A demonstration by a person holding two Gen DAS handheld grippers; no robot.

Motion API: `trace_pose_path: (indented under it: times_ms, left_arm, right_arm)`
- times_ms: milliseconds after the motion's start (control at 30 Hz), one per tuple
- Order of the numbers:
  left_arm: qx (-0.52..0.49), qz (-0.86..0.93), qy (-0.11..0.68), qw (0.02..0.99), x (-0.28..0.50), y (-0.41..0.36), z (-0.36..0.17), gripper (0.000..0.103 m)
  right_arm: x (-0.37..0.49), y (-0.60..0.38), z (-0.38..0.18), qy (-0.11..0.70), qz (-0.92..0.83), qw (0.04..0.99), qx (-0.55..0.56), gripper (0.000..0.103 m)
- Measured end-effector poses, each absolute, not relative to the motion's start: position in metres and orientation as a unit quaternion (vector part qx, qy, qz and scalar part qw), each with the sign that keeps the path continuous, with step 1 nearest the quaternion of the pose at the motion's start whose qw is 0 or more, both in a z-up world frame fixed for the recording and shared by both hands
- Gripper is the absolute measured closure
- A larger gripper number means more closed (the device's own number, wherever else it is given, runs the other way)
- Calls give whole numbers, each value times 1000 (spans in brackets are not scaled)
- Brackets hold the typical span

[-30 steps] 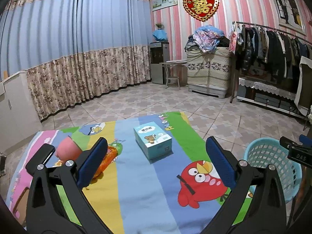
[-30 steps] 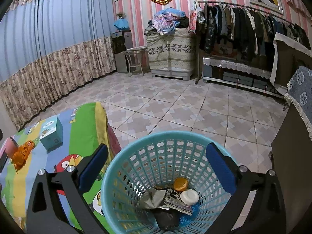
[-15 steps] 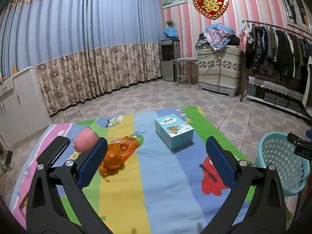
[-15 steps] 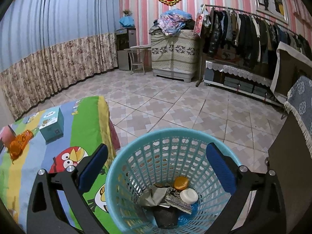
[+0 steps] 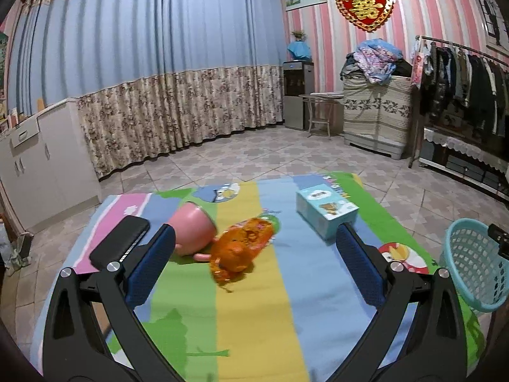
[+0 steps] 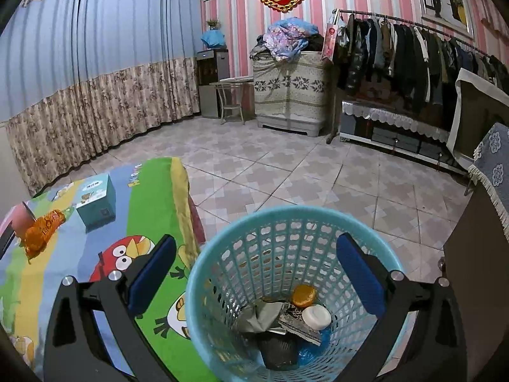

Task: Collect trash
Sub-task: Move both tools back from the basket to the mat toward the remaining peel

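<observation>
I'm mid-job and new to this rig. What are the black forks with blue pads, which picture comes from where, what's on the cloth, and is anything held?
The forks are hand-held two-finger grippers, each with a camera looking along its fingers. The left gripper looks across the cartoon tablecloth: an orange crumpled wrapper, a pink cup on its side, a tissue box and a black flat device. The right gripper hangs over the blue basket, which already holds trash. Both are open and hold nothing.
</observation>
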State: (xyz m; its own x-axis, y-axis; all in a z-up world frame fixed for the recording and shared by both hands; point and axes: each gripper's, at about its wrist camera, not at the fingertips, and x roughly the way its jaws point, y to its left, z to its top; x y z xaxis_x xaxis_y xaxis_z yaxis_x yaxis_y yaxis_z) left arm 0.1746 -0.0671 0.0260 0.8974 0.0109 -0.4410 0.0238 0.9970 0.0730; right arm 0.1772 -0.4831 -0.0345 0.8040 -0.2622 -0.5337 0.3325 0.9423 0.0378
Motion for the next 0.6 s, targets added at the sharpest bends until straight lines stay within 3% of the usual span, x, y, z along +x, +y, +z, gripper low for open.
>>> trace_pose_path:
  times_ms: [600]
  left_arm:
    - [22, 24, 240, 970, 176, 14, 17, 6]
  right_arm:
    - [195, -409, -28, 281, -134, 950, 34, 5]
